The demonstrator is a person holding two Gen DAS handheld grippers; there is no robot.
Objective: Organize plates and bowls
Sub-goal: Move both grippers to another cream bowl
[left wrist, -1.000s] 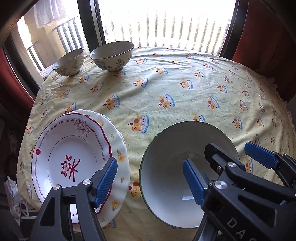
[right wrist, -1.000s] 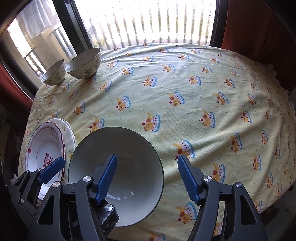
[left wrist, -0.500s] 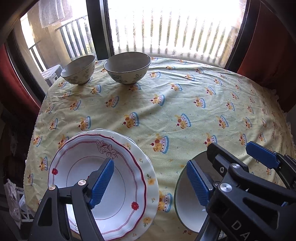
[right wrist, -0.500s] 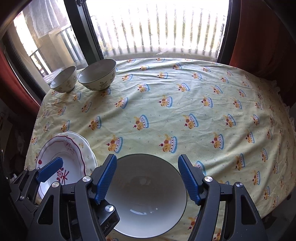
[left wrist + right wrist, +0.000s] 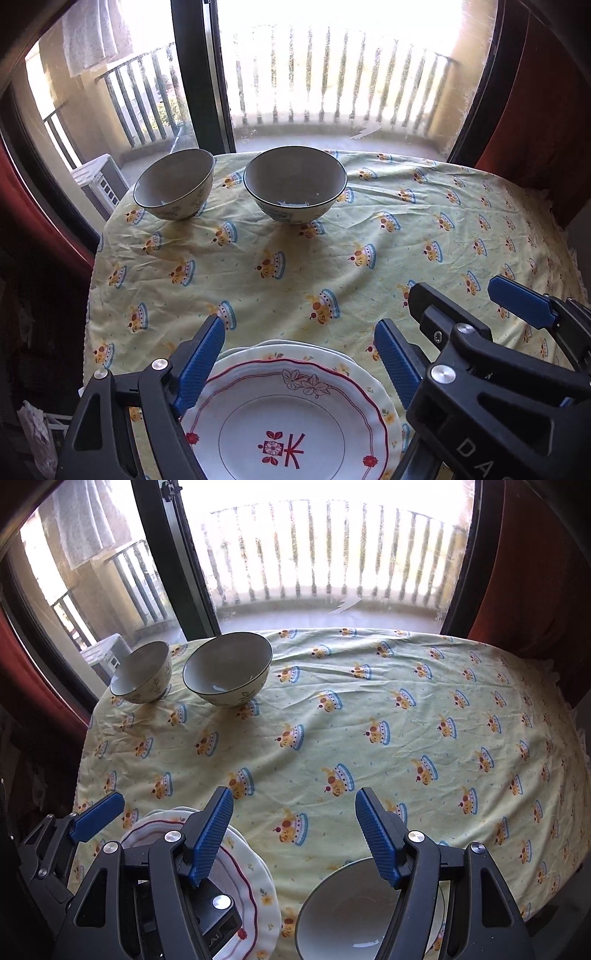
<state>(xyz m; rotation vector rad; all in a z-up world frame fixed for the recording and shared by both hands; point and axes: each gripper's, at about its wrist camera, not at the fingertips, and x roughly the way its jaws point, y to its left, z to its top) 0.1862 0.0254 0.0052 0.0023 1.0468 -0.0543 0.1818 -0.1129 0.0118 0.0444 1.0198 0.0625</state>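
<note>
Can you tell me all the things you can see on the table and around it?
small bowls: two, cream with leaf pattern and dark rims, side by side at the far left of the table by the window; the second is wider.
big bowl: one, white with a green rim, near edge, right of the plates.
plates: a stack, at least two, white with red trim and flowers, near edge on the left.
tablecloth: one, pale yellow with cake prints, covering the table.
curtains: dark red, at both sides of the window.
balcony railing: outside the glass.
left gripper: black, blue pads, open over the plates, jaws just been opening.
right gripper: black, blue pads, open, holding nothing.
</note>
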